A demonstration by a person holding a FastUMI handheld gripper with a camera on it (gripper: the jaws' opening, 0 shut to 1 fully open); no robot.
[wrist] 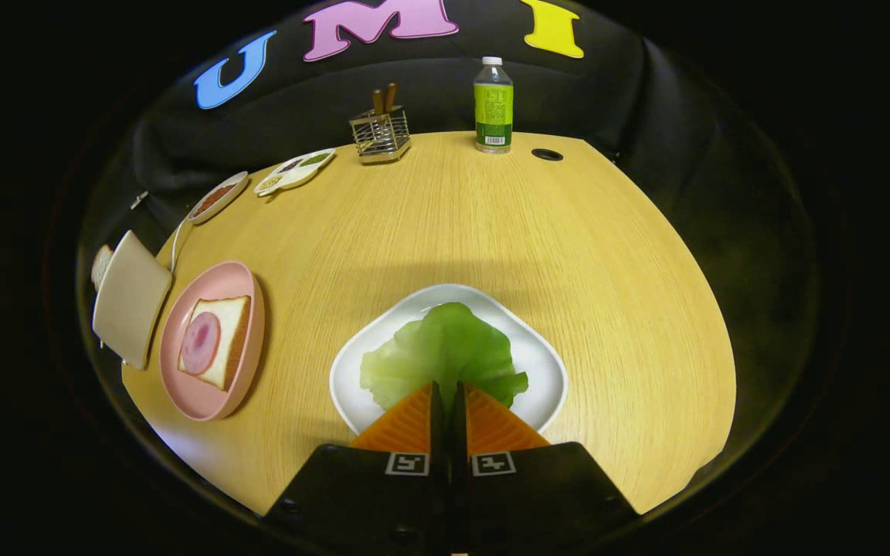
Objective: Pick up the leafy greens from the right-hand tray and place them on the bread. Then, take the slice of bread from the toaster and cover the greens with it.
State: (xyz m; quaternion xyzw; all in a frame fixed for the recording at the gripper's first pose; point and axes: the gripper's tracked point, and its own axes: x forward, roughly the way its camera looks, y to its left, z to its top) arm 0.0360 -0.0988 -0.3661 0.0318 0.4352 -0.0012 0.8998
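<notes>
A green lettuce leaf (445,351) lies flat on a white tray (547,363) just ahead of my fingers. My gripper (447,384) is shut, its orange fingers pressed together, with their tips over the leaf's near edge. I see no leaf pinched between them. To the left, a pink plate (250,297) holds a slice of bread (232,318) topped with a round of ham (201,344). Left of the plate stands a beige toaster (130,297), with a slice of bread (100,265) sticking out of its far side.
Along the wooden table's far edge stand a green-labelled bottle (494,108), a wire utensil rack (380,133) and two small dishes of condiments (294,170) (217,197). A round cable hole (546,154) sits near the bottle. The toaster's white cord (177,243) runs towards the back.
</notes>
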